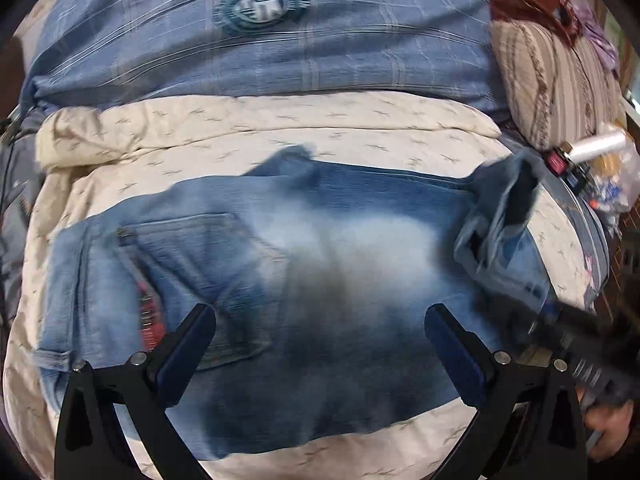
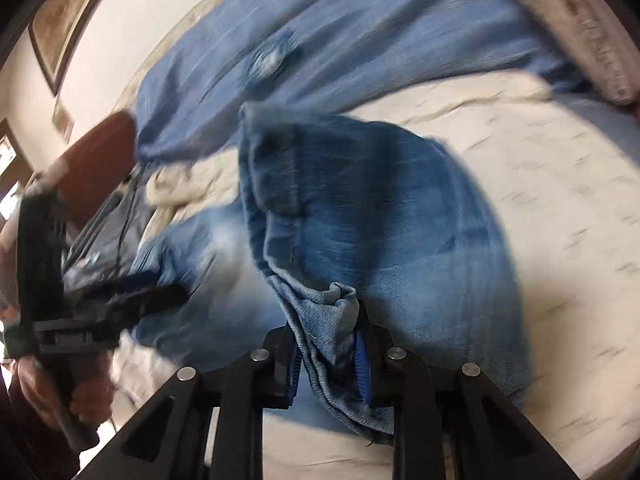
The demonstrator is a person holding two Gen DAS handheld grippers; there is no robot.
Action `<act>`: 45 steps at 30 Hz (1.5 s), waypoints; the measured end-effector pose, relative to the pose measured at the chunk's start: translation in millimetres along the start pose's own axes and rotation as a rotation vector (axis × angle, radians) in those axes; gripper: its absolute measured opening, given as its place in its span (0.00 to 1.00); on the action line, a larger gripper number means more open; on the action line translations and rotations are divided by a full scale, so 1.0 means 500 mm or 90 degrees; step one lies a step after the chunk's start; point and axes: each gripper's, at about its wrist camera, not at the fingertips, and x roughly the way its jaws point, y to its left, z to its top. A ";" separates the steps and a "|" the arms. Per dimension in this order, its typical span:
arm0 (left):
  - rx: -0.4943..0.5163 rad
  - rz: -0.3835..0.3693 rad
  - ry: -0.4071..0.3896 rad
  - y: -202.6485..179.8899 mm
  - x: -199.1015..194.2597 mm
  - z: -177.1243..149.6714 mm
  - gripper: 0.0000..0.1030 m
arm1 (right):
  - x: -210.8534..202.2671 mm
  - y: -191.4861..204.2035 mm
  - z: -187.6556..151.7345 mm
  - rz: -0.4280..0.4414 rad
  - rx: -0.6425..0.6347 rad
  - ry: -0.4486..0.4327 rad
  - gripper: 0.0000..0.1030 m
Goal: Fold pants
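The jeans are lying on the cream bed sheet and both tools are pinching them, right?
Not both. Only the right tool pinches the jeans, as the right wrist view shows. The left tool is open above them. They do lie on the cream bed sheet.

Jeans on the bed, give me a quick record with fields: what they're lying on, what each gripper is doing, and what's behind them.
garment: jeans, back pocket up
surface: cream sheet
left gripper: open above the jeans, holding nothing
right gripper: shut on a bunched denim edge, lifted
behind: blue plaid blanket, striped pillow
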 end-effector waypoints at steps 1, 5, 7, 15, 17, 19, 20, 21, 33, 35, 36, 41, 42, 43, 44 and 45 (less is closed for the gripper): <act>-0.009 0.002 0.004 0.013 0.001 -0.001 1.00 | 0.018 0.017 -0.009 -0.008 -0.005 0.018 0.26; -0.036 -0.008 0.019 0.036 0.006 -0.005 1.00 | 0.026 0.032 -0.012 -0.023 -0.013 0.038 0.29; -0.041 -0.017 0.021 0.034 0.004 -0.004 1.00 | 0.004 0.022 -0.005 0.010 0.010 0.029 0.34; -0.024 -0.074 0.069 -0.043 0.045 0.017 1.00 | -0.107 -0.051 -0.008 0.080 0.099 -0.088 0.78; -0.019 -0.075 0.090 -0.061 0.063 0.016 1.00 | -0.144 -0.101 -0.009 0.083 0.159 -0.133 0.78; -0.024 -0.085 0.103 -0.073 0.077 0.014 1.00 | -0.163 -0.142 -0.016 0.075 0.215 -0.156 0.78; -0.025 -0.088 0.108 -0.078 0.083 0.014 1.00 | -0.168 -0.165 -0.017 0.073 0.245 -0.158 0.78; -0.026 -0.091 0.112 -0.085 0.092 0.016 1.00 | -0.170 -0.177 -0.016 0.071 0.265 -0.158 0.78; -0.013 -0.138 0.137 -0.173 0.145 0.045 0.69 | -0.150 -0.239 -0.088 0.241 0.434 -0.084 0.78; -0.023 -0.151 0.134 -0.172 0.146 0.054 0.42 | -0.146 -0.237 -0.096 0.255 0.442 -0.075 0.78; -0.037 -0.172 0.139 -0.172 0.151 0.062 0.36 | -0.141 -0.236 -0.098 0.259 0.446 -0.070 0.78; -0.029 -0.169 0.124 -0.185 0.148 0.066 0.28 | -0.109 -0.243 -0.109 0.299 0.489 -0.039 0.77; -0.030 -0.173 0.123 -0.189 0.147 0.064 0.28 | -0.101 -0.242 -0.109 0.309 0.494 -0.029 0.77; -0.031 -0.177 0.124 -0.187 0.145 0.062 0.28 | -0.085 -0.237 -0.108 0.318 0.499 -0.013 0.77; -0.032 -0.183 0.126 -0.189 0.144 0.062 0.28 | -0.070 -0.228 -0.106 0.321 0.498 0.000 0.77; -0.032 -0.189 0.127 -0.188 0.142 0.061 0.28 | -0.065 -0.224 -0.103 0.323 0.492 0.004 0.77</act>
